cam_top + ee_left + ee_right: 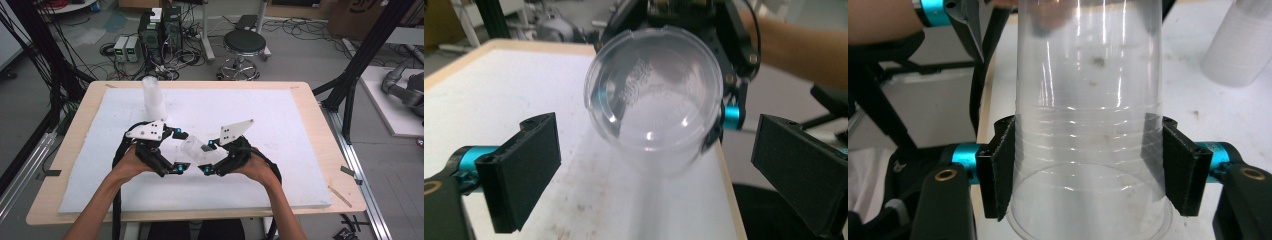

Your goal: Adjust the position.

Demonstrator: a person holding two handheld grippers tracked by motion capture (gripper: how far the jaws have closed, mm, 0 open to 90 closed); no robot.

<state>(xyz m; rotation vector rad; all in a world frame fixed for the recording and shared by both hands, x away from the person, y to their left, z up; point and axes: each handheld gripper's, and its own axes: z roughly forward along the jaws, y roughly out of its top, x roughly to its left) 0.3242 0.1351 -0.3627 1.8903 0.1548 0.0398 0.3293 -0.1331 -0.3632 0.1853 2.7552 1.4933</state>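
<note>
Above foam – right tool clamps cup; left tool wide.

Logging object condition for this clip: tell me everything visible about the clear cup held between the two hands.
The clear cup is thin, see-through plastic, tapered, with faint rings round its wall near the rim and a few small specks on it. It looks empty. It lies tilted on its side above the white pad, bottom toward the left tool, whose jaws stand open on either side without touching. The right tool clamps it near the rim, one pad on each side of the wall.
</note>
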